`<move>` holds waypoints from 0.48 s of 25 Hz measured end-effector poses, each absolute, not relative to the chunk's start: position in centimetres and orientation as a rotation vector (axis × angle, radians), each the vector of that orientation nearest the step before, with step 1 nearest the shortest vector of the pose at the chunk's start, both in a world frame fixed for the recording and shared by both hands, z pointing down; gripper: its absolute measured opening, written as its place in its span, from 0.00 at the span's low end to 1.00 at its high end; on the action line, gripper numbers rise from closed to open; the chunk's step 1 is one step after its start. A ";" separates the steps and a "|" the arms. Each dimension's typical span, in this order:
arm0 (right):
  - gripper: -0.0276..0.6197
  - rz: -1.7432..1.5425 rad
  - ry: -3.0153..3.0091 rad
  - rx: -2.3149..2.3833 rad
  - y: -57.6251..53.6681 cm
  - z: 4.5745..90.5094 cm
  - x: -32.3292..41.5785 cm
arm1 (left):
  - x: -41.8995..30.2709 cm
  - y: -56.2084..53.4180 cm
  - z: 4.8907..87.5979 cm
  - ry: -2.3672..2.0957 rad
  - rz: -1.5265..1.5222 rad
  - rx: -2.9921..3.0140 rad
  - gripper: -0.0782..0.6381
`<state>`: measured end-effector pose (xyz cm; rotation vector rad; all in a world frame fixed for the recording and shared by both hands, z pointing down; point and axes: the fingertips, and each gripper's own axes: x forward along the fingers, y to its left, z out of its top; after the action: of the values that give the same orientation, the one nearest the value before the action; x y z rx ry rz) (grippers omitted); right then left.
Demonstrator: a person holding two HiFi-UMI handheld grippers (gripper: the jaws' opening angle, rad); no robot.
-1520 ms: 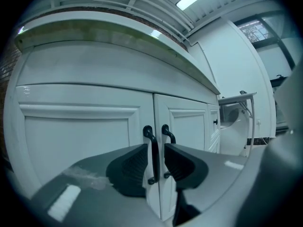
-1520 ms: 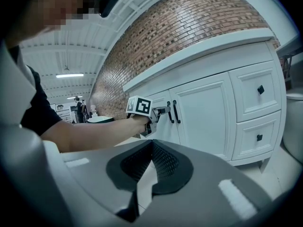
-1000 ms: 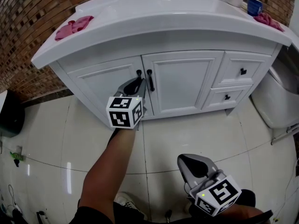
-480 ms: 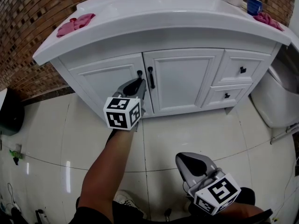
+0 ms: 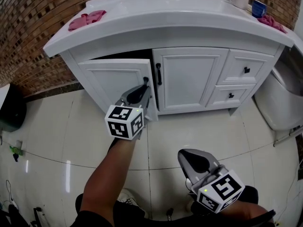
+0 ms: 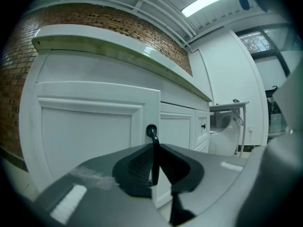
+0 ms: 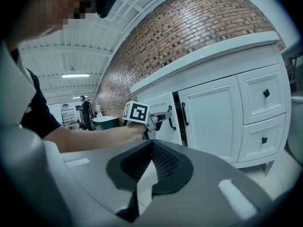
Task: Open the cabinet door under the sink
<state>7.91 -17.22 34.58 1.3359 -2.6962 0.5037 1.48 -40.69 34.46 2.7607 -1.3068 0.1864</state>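
The white cabinet under the sink (image 5: 189, 13) has a left door (image 5: 113, 79) that stands slightly ajar, with a dark gap along its top and right edge. My left gripper (image 5: 144, 88) is shut on that door's black handle (image 5: 146, 81). In the left gripper view the handle (image 6: 151, 131) runs down between the pads, in front of the door (image 6: 90, 136). The middle door (image 5: 189, 77) is closed, its handle (image 5: 158, 74) free. My right gripper (image 5: 187, 159) hangs low over the floor, shut and holding nothing. The right gripper view shows its pads meeting (image 7: 151, 148) and the left gripper (image 7: 165, 117) at the door.
Two drawers (image 5: 246, 70) with black knobs sit right of the doors. A white toilet (image 5: 284, 103) stands at the far right. Pink cloths (image 5: 87, 19) and cups (image 5: 258, 7) lie on the countertop. A brick wall (image 5: 28, 27) and a dark bin (image 5: 9, 110) are at left. The floor is tiled.
The left door has swung out from closed to slightly ajar. My left gripper has drawn back toward me with the handle in it. The right gripper has stayed put.
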 end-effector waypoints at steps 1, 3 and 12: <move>0.05 0.499 -2.699 1.332 -17.1 34.5 7.7 | 1.3 -40.2 34.5 -1.304 0.185 2.764 0.16; 0.05 0.489 -2.702 1.324 -16.7 34.3 7.3 | 0.9 -39.3 34.5 -1.299 0.185 2.767 0.16; 0.05 0.553 -2.721 1.266 -15.0 34.6 4.9 | -1.4 -35.3 34.7 -1.271 0.203 2.787 0.16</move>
<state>4.89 -15.03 34.61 1.2663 -2.7209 0.5529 -1.37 -35.26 34.71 2.7870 -1.2708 0.2028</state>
